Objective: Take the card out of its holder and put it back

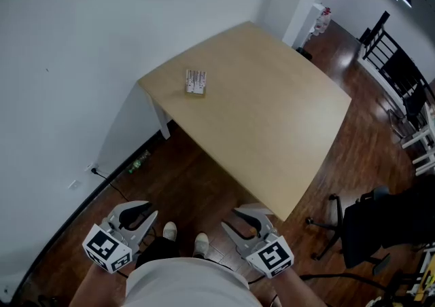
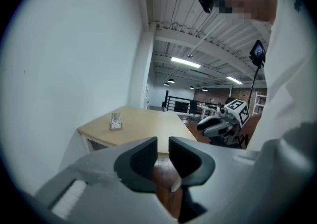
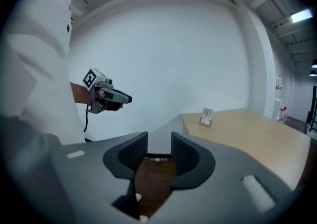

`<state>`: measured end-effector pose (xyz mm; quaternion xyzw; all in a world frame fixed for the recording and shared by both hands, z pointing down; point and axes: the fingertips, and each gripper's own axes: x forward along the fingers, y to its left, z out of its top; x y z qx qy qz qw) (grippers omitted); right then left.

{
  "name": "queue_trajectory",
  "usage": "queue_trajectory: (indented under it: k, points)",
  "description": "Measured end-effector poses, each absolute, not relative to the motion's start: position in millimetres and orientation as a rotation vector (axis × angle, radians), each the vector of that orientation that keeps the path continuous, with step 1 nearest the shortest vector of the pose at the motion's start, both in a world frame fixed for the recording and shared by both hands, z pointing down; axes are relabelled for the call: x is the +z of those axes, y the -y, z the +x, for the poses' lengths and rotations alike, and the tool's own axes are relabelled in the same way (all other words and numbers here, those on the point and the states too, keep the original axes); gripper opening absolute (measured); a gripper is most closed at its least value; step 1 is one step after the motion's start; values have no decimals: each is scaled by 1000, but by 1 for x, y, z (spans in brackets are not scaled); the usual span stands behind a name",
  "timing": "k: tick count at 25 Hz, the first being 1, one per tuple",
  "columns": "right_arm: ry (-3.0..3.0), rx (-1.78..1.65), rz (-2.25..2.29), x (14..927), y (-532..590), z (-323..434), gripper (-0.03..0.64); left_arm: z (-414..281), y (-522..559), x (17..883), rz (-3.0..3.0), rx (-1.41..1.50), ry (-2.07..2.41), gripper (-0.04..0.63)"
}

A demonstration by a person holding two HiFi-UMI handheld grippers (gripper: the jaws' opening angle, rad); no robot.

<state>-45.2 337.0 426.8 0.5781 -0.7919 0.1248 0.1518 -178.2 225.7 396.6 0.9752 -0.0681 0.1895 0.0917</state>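
Observation:
A small card stands in its holder (image 1: 196, 82) near the far left corner of the light wooden table (image 1: 272, 122). The left gripper view shows the holder (image 2: 116, 121) far ahead, and the right gripper view shows it (image 3: 206, 117) small on the table's corner. Both grippers hang low by the person's waist, well short of the table. My left gripper (image 1: 141, 212) (image 2: 163, 146) has a narrow gap between its pads and holds nothing. My right gripper (image 1: 234, 219) (image 3: 159, 143) stands open wider, with only floor showing between its jaws.
A white wall runs along the table's left side. A power strip (image 1: 136, 161) and cable lie on the dark wood floor under the table's near left corner. A black office chair (image 1: 370, 227) stands at the right. Black railings (image 1: 397, 61) are farther back.

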Motion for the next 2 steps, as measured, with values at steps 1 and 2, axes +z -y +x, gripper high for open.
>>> queue_trajectory:
  k: [1,2]
  points:
    - [2275,361,1652,428,-342,-44,151,-177,-232,397,2894,569,197,78]
    - [2276,363,1644,428,-347,-44,150,-177,-238,398,2891,574,193,78]
